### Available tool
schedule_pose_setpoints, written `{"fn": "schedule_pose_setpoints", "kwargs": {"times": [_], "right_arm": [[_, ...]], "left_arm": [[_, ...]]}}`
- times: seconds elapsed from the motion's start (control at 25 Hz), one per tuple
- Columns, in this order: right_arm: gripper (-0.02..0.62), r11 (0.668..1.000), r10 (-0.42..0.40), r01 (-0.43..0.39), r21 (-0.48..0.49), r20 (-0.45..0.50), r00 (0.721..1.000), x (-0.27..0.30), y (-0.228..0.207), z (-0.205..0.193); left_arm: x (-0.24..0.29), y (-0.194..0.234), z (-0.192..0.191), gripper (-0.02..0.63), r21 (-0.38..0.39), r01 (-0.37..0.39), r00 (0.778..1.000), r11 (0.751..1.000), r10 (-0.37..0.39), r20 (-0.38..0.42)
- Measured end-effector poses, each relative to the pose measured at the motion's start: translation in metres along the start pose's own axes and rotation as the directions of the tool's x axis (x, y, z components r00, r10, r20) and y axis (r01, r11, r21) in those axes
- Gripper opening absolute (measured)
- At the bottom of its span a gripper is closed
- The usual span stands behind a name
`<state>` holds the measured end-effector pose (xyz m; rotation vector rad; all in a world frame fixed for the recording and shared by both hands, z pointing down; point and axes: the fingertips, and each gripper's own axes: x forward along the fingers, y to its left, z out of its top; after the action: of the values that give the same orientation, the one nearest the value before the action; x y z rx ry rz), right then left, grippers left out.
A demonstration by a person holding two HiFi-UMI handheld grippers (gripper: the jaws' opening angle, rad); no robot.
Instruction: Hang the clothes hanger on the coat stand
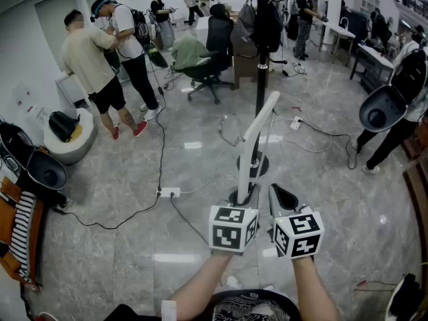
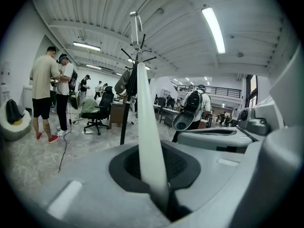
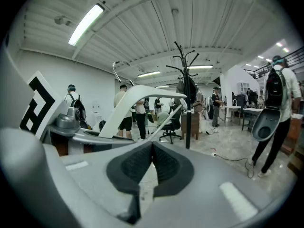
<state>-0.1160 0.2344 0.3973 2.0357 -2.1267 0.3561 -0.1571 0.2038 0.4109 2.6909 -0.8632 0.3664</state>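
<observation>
Hanger in hand, stand not yet reached.
Left gripper is clamped on the low end of the white hanger, which stands upright with its hook on top. The stand is ahead, well apart. Right gripper sits just beside, jaws together and empty. Advice: step close, lift the hook over a free peg, lower it, and let go only once it bears.
</observation>
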Motion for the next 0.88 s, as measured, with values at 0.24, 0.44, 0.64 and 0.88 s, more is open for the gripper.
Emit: {"fn": "schedule_pose_setpoints", "kwargs": {"times": [0.24,0.44,0.64,0.88], "right_arm": [[0.0,1.0,-0.002,0.002,0.009,0.012,1.0,0.007,0.009,0.011],[0.0,0.999,0.014,-0.015,0.036,0.016,1.0,0.015,0.01,0.01],[0.0,0.997,0.038,-0.039,0.067,0.022,0.999,0.028,0.003,0.007],[0.0,0.995,0.075,-0.077,0.07,0.03,0.997,0.049,-0.023,0.015]], "left_arm": [[-0.004,0.01,0.009,0.038,0.012,0.004,1.0,1.0,-0.004,0.001],[-0.003,0.016,0.01,0.038,0.025,-0.003,1.0,1.0,0.003,0.003],[0.009,0.02,0.01,0.038,0.033,-0.021,1.0,0.999,0.021,-0.006],[0.042,0.022,0.019,0.038,0.033,-0.059,0.998,0.998,0.059,-0.02]]}}
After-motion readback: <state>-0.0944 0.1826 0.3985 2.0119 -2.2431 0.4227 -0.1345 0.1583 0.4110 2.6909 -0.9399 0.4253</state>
